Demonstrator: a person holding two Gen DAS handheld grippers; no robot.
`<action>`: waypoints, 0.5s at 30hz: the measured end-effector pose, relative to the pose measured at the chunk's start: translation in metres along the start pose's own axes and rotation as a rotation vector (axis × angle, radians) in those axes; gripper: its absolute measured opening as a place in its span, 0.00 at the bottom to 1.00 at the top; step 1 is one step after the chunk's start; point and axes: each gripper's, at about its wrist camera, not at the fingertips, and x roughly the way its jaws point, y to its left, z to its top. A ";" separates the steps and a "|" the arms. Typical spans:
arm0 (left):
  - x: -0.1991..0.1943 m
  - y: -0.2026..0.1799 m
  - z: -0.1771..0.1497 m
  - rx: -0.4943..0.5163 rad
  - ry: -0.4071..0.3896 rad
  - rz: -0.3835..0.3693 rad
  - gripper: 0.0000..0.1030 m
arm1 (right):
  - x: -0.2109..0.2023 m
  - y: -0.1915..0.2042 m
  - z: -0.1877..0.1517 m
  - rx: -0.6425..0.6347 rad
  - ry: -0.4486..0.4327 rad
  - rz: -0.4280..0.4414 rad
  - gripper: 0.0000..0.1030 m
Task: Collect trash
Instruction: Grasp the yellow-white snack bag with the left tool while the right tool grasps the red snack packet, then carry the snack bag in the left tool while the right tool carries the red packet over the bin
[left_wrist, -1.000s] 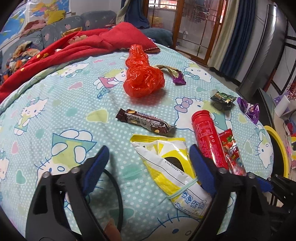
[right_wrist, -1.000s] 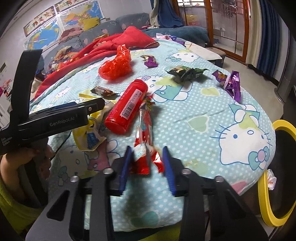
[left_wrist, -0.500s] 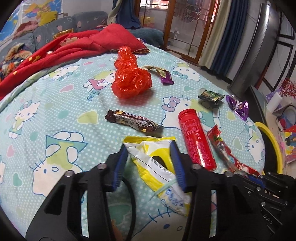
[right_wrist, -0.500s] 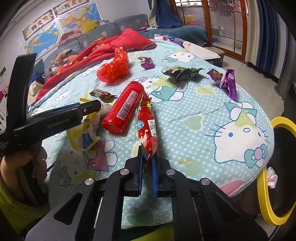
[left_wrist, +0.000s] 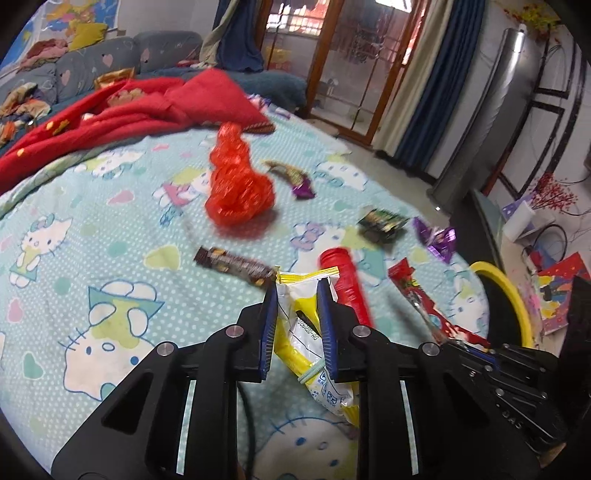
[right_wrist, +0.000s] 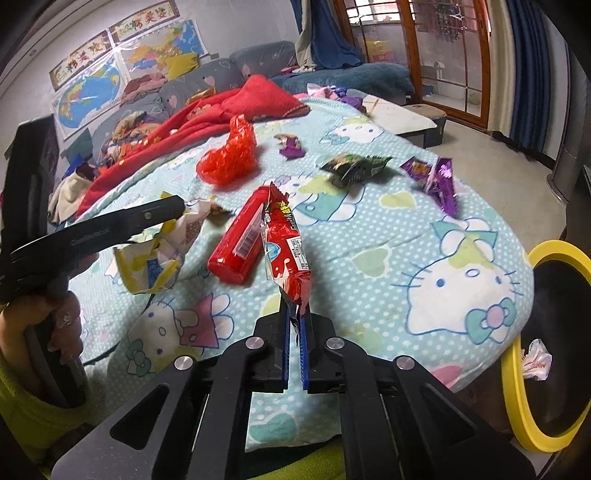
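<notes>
the left tongs have just been closing and clamp the yellow snack bag; the right tongs pinch the red wrapper, lengthwise ahead. the yellow-rimmed bin lies right of the bed, nearer the right hand.

You face a bed in a cartoon-cat sheet, a red blanket bunched by a grey sofa, maps on the wall.

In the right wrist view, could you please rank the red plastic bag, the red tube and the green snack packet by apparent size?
1. Red tube, though it lies nearest the camera.
2. Red plastic bag, close behind; unsure.
3. Green snack packet, clearly smallest.
</notes>
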 end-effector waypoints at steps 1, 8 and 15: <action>-0.003 -0.002 0.001 0.003 -0.008 -0.009 0.15 | -0.003 -0.001 0.001 0.002 -0.009 -0.001 0.04; -0.022 -0.024 0.009 0.037 -0.058 -0.064 0.15 | -0.025 -0.012 0.009 0.030 -0.067 -0.008 0.04; -0.034 -0.041 0.010 0.066 -0.086 -0.100 0.15 | -0.043 -0.025 0.014 0.063 -0.110 -0.024 0.04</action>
